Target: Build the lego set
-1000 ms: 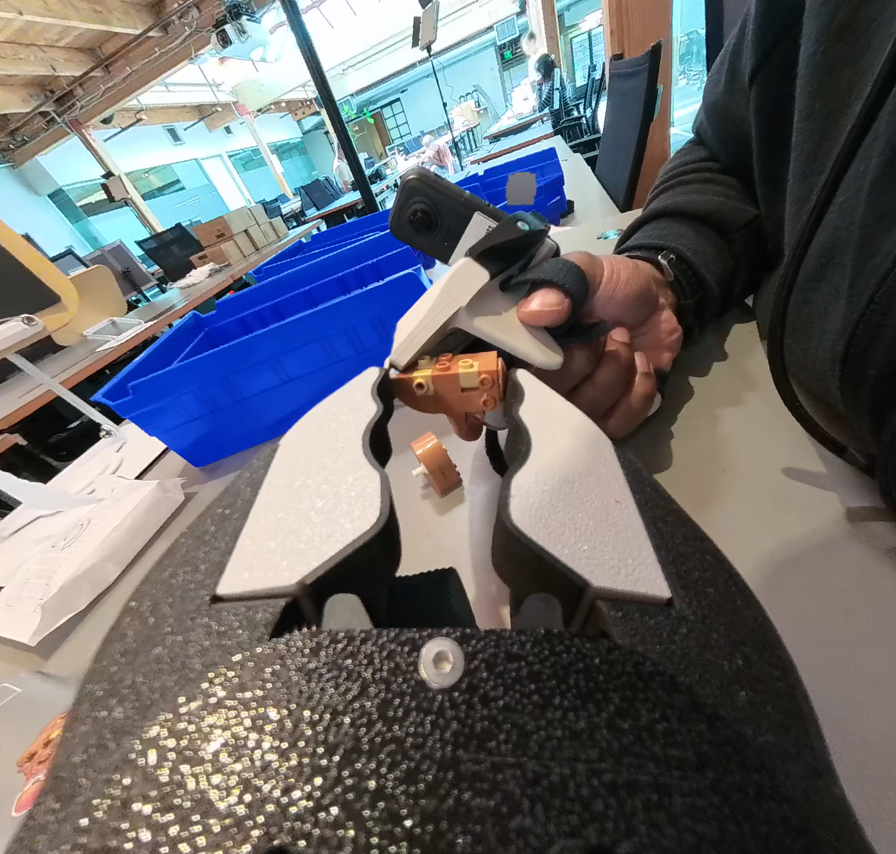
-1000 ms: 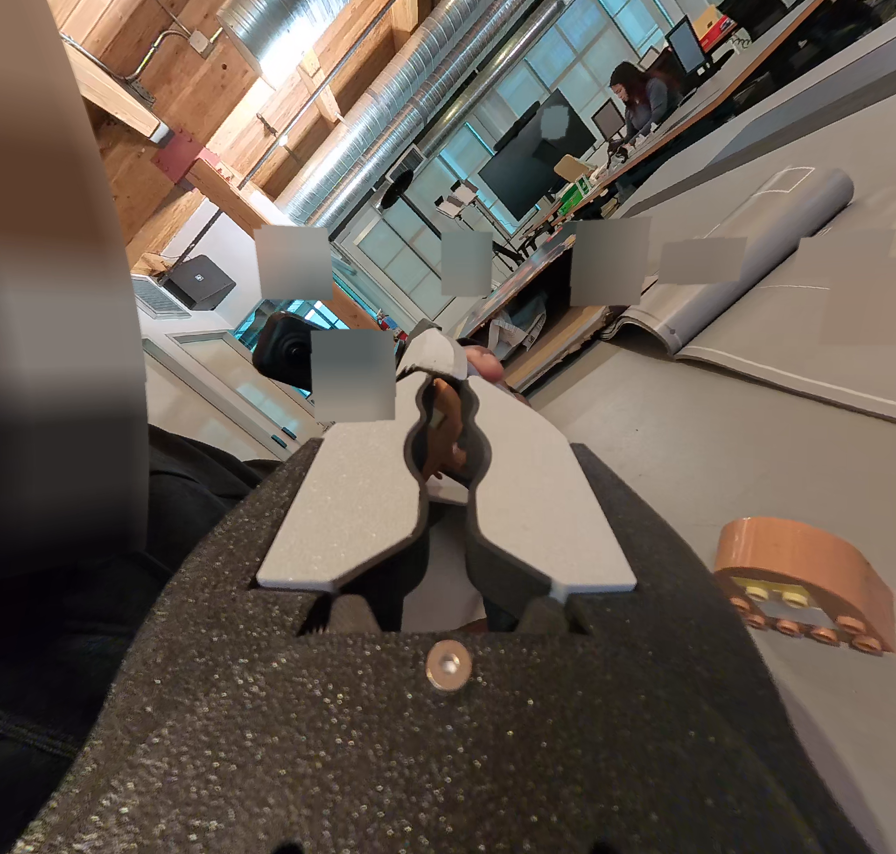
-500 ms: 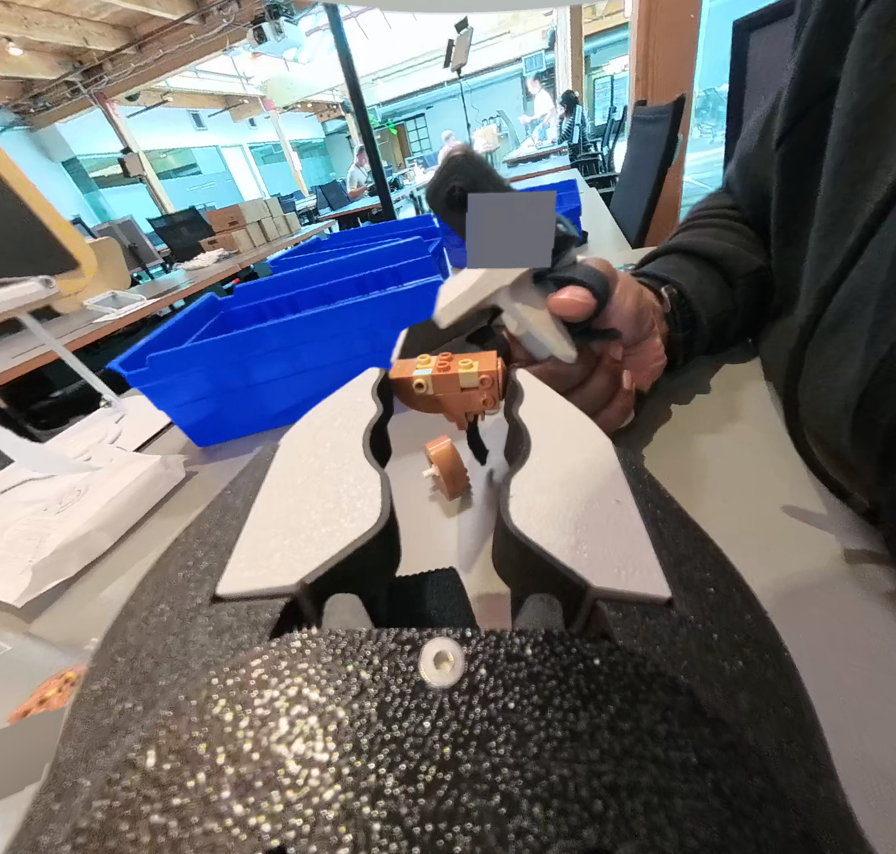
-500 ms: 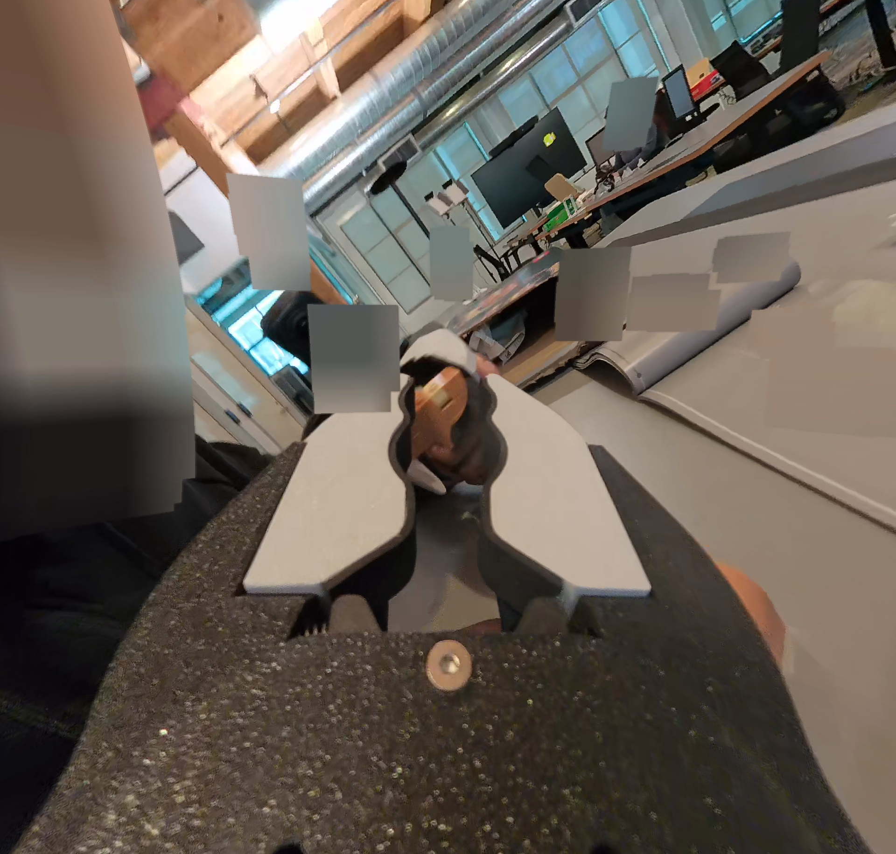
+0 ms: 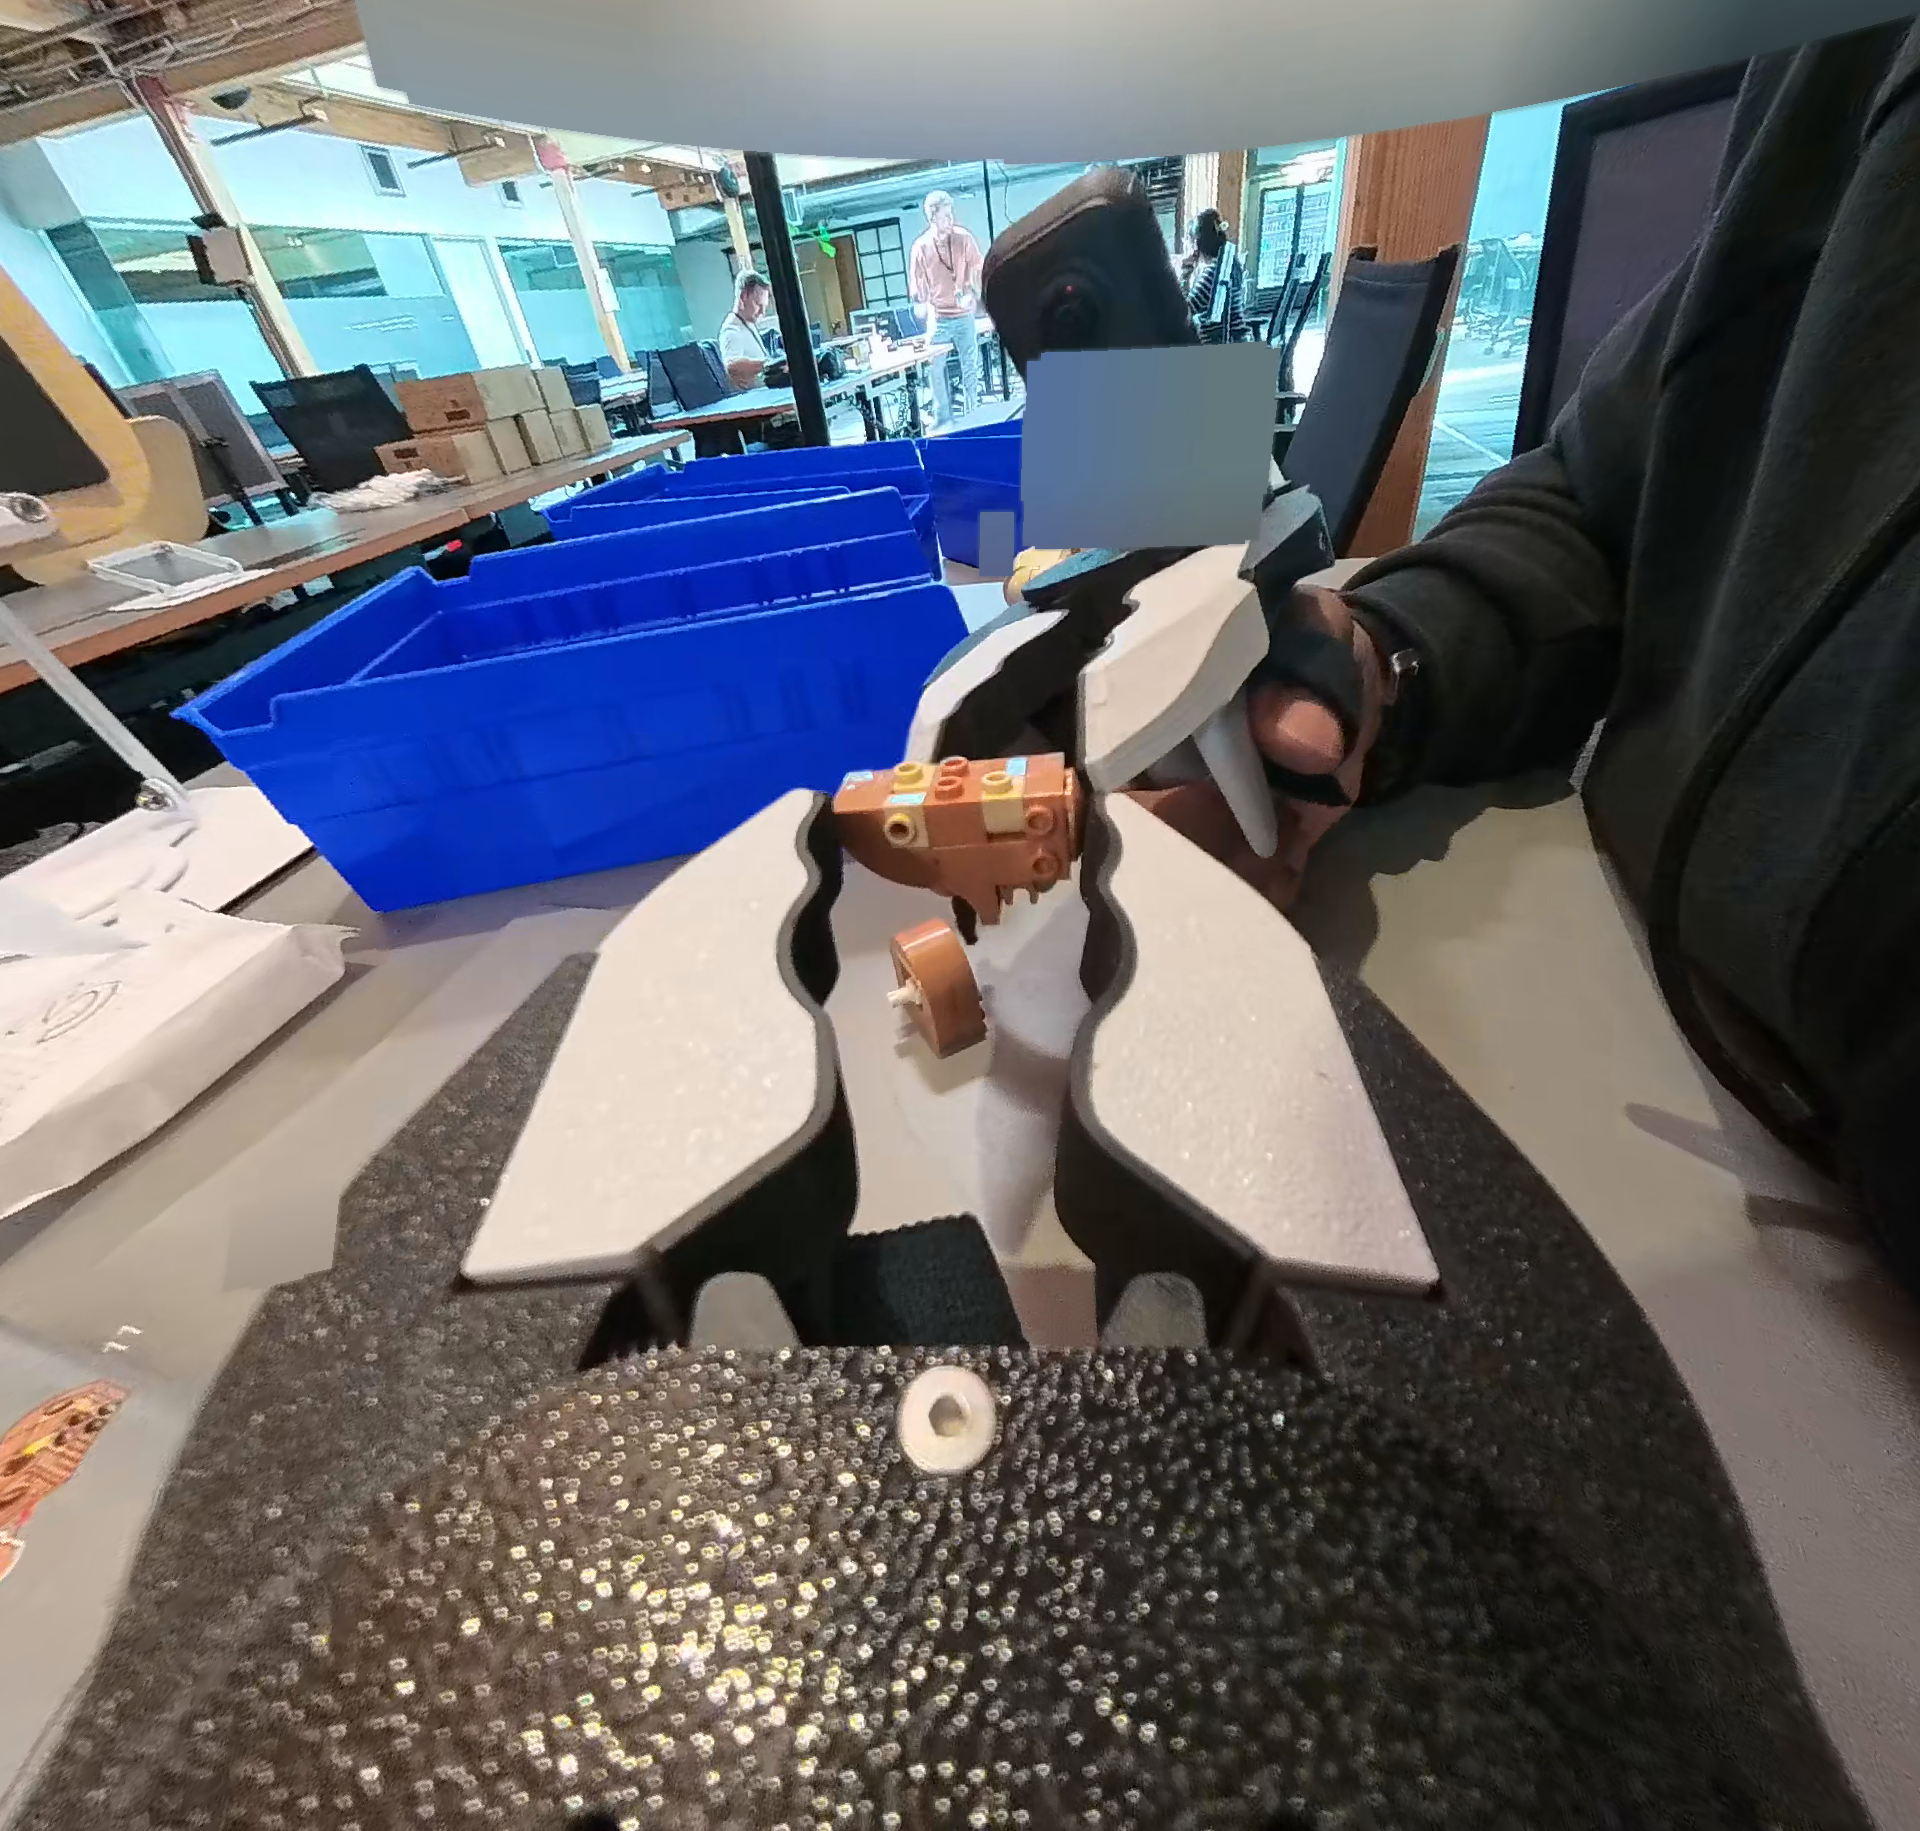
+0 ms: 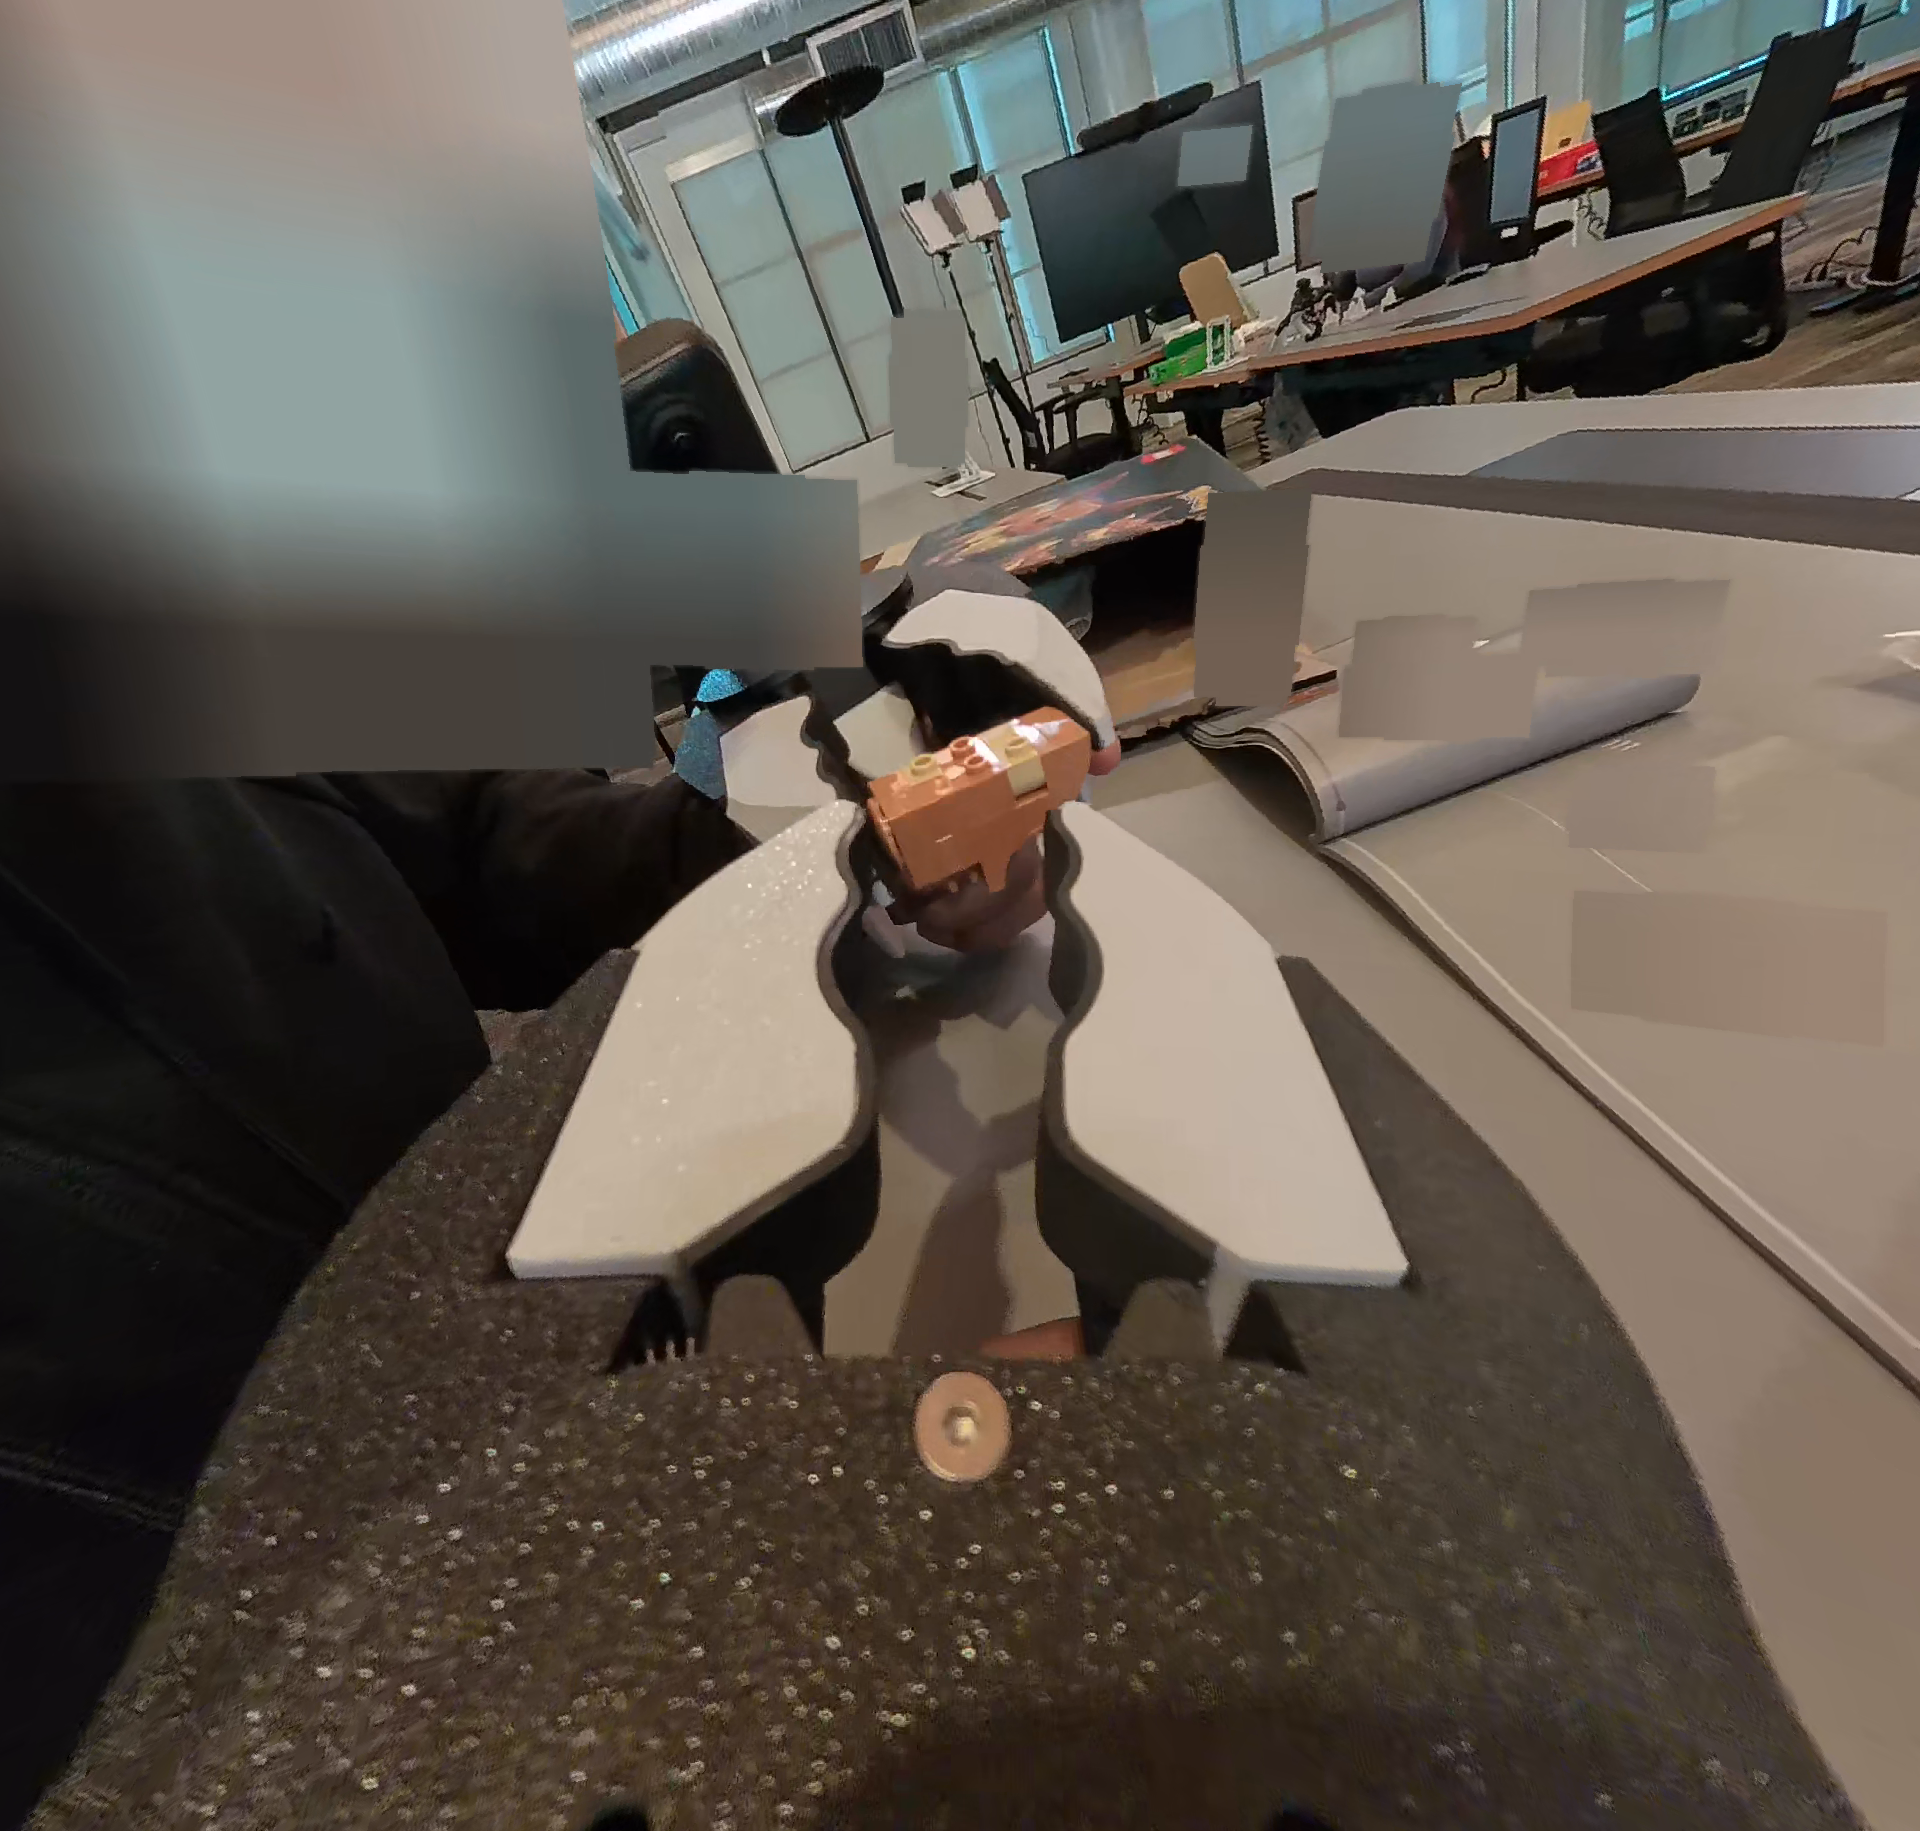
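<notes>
My left gripper [image 5: 956, 825] is shut on a brown brick assembly [image 5: 961, 820] with tan studs and holds it above the grey table [image 5: 1507, 1002]. Both pads press on its ends. A loose brown wheel [image 5: 935, 986] lies on the table just under it. My right gripper [image 6: 966, 836] is open. The assembly [image 6: 977, 805] stands at its fingertips, and there is a gap at the right pad. In the left wrist view the right gripper [image 5: 1081, 701] sits just behind the assembly with its jaws apart. The left gripper [image 6: 935, 711] also shows in the right wrist view.
Blue bins [image 5: 582, 701] stand in a row at the far left. White paper sheets [image 5: 125, 1002] lie at the left. An open grey booklet [image 6: 1558, 846] lies to the right, with a colourful box [image 6: 1070, 524] behind it. A person's dark sleeve [image 5: 1662, 638] is at the right. Less than 4 cm separates the two grippers' tips. From either gripper's tips it is about 10 cm to the loose brown wheel [image 5: 935, 986].
My right gripper's jaws have opened from nearly shut on a thin brown part at the assembly, and it has turned. My left gripper has kept its hold on the assembly.
</notes>
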{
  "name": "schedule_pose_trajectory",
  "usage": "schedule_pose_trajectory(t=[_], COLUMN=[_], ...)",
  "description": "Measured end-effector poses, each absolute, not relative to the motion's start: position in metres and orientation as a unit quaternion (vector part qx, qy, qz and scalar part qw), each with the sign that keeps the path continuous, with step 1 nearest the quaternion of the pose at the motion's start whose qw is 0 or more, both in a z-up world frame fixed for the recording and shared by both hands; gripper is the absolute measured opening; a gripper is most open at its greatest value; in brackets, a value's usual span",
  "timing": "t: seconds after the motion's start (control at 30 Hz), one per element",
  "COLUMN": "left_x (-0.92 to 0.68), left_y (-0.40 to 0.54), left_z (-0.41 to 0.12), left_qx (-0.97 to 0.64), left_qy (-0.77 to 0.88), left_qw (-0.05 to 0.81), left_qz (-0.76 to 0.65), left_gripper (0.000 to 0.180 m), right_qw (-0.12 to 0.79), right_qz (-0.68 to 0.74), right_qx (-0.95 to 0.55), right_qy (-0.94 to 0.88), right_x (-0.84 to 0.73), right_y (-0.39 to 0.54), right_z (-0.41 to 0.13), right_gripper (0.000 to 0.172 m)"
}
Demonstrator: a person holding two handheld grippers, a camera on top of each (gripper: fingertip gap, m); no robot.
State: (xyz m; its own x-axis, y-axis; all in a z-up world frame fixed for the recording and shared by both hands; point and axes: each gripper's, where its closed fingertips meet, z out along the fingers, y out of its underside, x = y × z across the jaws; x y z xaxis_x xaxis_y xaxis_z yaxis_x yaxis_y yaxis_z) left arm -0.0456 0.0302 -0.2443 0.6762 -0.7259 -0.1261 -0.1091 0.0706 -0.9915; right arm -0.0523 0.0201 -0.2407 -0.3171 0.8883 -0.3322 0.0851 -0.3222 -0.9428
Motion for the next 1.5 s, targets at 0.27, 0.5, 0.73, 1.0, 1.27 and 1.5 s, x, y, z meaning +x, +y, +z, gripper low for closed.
schedule_pose_trajectory(t=[0.27, 0.5, 0.73, 1.0, 1.27, 1.5], left_x=[-0.045, -0.045, -0.044, -0.045, -0.051, -0.062], left_y=[0.029, 0.029, 0.028, 0.028, 0.040, 0.039], left_z=[-0.243, -0.244, -0.245, -0.244, -0.250, -0.292], left_qx=[-0.638, -0.639, -0.638, -0.637, -0.663, -0.724], left_qy=[0.326, 0.327, 0.328, 0.332, 0.312, 0.407], left_qw=[0.660, 0.658, 0.658, 0.659, 0.647, 0.547], left_qz=[-0.226, -0.226, -0.230, -0.225, -0.209, -0.105], left_gripper=[0.044, 0.043, 0.043, 0.043, 0.044, 0.045], right_qw=[0.318, 0.314, 0.310, 0.306, 0.296, 0.307], right_qz=[0.647, 0.646, 0.647, 0.651, 0.662, 0.593], right_qx=[-0.482, -0.482, -0.483, -0.483, -0.498, -0.540], right_qy=[-0.499, -0.501, -0.502, -0.500, -0.476, -0.512], right_x=[-0.051, -0.051, -0.050, -0.050, -0.050, -0.055], right_y=[0.016, 0.015, 0.014, 0.014, 0.026, 0.034], right_z=[-0.239, -0.240, -0.241, -0.241, -0.239, -0.257], right_gripper=[0.024, 0.023, 0.023, 0.020, 0.018, 0.025])
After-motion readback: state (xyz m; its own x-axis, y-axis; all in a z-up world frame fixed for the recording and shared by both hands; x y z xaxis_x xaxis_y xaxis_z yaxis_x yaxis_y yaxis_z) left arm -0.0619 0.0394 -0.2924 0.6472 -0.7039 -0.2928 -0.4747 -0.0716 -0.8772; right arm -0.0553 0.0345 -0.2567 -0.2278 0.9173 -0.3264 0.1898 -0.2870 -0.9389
